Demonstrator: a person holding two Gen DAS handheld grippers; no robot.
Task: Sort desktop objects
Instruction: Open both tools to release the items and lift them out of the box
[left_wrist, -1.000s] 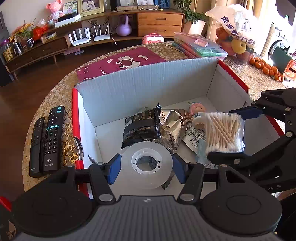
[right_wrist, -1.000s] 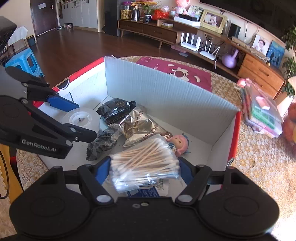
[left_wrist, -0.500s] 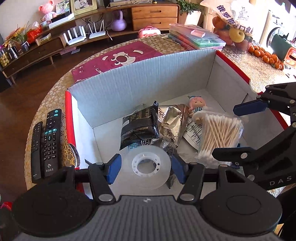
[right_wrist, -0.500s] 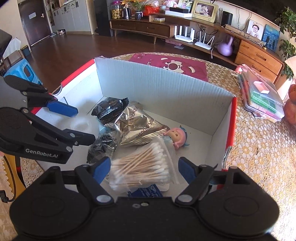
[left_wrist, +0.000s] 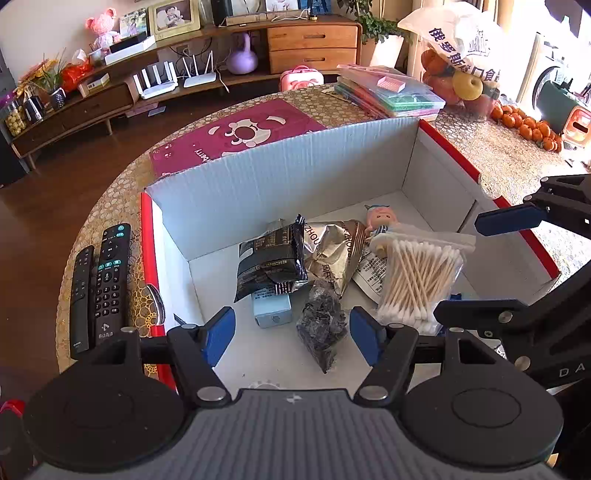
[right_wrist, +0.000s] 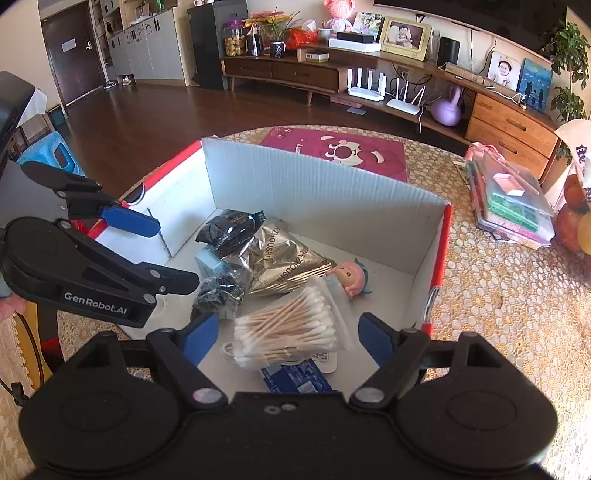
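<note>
A white corrugated box (left_wrist: 277, 192) with red outer sides holds the sorted items. My left gripper (left_wrist: 291, 334) hangs open over its near left part with nothing between the fingers; only a thin white edge of the tape roll (left_wrist: 264, 385) shows under its body. In the right wrist view my right gripper (right_wrist: 290, 338) is open above the bag of cotton swabs (right_wrist: 288, 325), which lies on the box floor. The swab bag (left_wrist: 417, 280) also appears beside the right gripper (left_wrist: 495, 266) in the left wrist view. The left gripper (right_wrist: 159, 251) stands over the box's left side.
Inside the box lie a black snack packet (left_wrist: 271, 260), a gold packet (left_wrist: 332, 254), a small doll (left_wrist: 380, 218), a dark bag (left_wrist: 321, 325) and a pale blue carton (left_wrist: 271, 310). Two remotes (left_wrist: 110, 280) lie left of the box. A magenta mat (left_wrist: 236, 136) and stacked plastic cases (left_wrist: 388, 92) sit behind.
The left gripper opened and let go of the tape roll, now almost hidden beneath it. The right gripper opened and released the cotton swab bag into the box. Both drew back.
</note>
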